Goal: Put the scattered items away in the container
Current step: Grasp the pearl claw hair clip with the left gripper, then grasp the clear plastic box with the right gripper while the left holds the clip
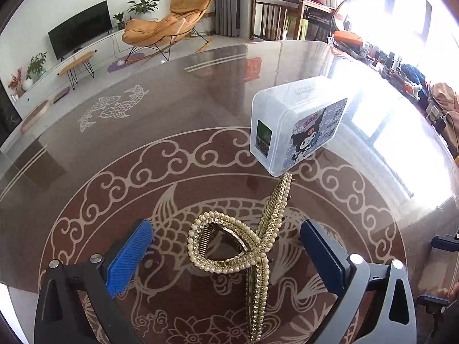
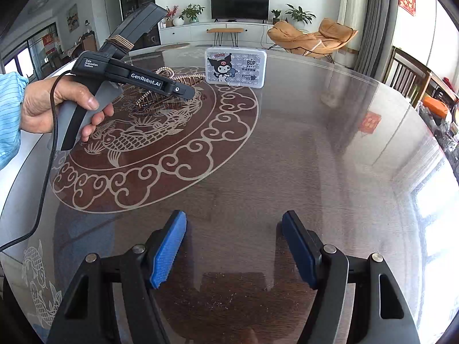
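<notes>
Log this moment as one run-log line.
left tool: open, straddling pearl hair clip | right tool: open, empty | plastic box: lid shut

The left gripper (image 1: 226,253), black-framed with blue ribbed pads, points steeply down with its jaws spread wide, touching nothing. A bare hand (image 2: 61,109) in a light-blue sleeve grips its handle. The matching right gripper (image 2: 233,248) hangs open too.
</notes>
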